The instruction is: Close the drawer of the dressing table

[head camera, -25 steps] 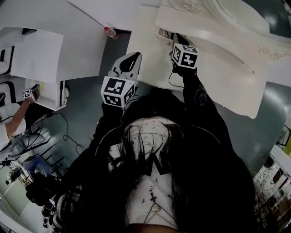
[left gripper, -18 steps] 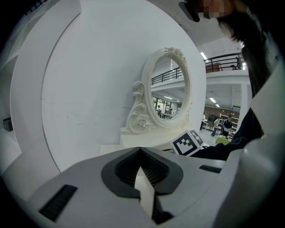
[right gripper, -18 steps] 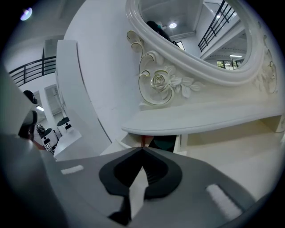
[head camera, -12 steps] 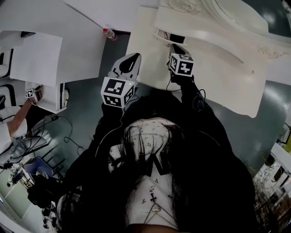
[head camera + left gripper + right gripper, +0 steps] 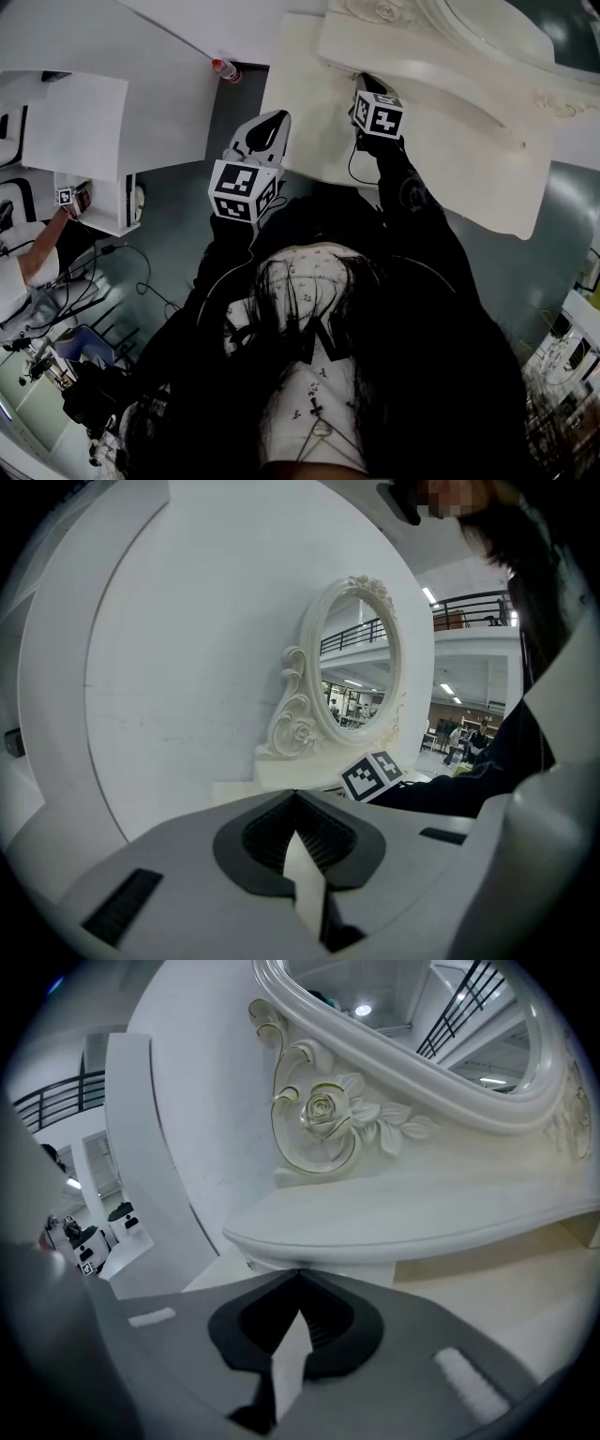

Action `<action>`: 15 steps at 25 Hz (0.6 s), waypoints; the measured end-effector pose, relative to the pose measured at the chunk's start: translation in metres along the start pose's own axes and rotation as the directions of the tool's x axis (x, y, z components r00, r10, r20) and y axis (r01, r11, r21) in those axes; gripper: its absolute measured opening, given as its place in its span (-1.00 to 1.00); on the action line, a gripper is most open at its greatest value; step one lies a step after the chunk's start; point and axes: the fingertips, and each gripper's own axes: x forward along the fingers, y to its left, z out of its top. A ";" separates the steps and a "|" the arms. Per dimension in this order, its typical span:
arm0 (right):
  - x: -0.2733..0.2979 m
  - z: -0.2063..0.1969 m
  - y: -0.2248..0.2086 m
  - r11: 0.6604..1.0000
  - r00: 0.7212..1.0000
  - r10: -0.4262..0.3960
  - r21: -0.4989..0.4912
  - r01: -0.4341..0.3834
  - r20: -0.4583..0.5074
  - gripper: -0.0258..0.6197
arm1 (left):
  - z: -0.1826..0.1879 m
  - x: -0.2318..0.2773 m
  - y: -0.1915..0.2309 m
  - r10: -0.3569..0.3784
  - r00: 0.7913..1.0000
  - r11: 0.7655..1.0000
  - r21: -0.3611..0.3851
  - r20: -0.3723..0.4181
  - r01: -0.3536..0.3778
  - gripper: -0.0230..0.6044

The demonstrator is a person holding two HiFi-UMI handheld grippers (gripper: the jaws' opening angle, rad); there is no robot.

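The white dressing table (image 5: 441, 141) with its oval carved mirror (image 5: 487, 23) fills the upper right of the head view. My right gripper (image 5: 364, 82) is shut, its tips pressed against the small drawer (image 5: 343, 69) under the mirror shelf; the drawer sits flush, no dark gap showing. In the right gripper view the shut gripper (image 5: 300, 1274) meets the front just below the shelf ledge (image 5: 422, 1213) and the rose carving (image 5: 323, 1110). My left gripper (image 5: 275, 119) is shut on nothing, hovering at the table's left edge. The left gripper view shows the mirror (image 5: 361, 667) and the shut gripper (image 5: 296, 794).
A bottle with a red cap (image 5: 225, 67) lies near the white panels at the back. White desks (image 5: 75, 122) stand to the left, with another person (image 5: 28, 262) and floor cables beside them. Grey floor runs between the desks and the dressing table.
The drawer stood open with a dark inside; my right gripper moved forward against it and the opening is no longer visible. The left gripper has hardly moved.
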 end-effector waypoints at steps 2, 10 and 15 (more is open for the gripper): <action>0.005 0.005 -0.006 1.000 1.000 -0.011 -0.007 0.011 0.005 -0.89 | -0.001 0.000 0.000 0.000 1.000 1.000 0.000 -0.003 0.000 -0.93; 0.007 0.005 -0.010 1.000 1.000 -0.028 -0.008 0.027 -0.006 -0.86 | -0.005 -0.011 0.005 0.022 1.000 1.000 -0.009 0.004 -0.022 -0.93; -0.014 -0.001 -0.002 1.000 1.000 0.005 0.007 -0.005 0.002 -0.85 | -0.009 -0.024 0.005 0.029 0.999 1.000 -0.011 0.015 -0.029 -0.93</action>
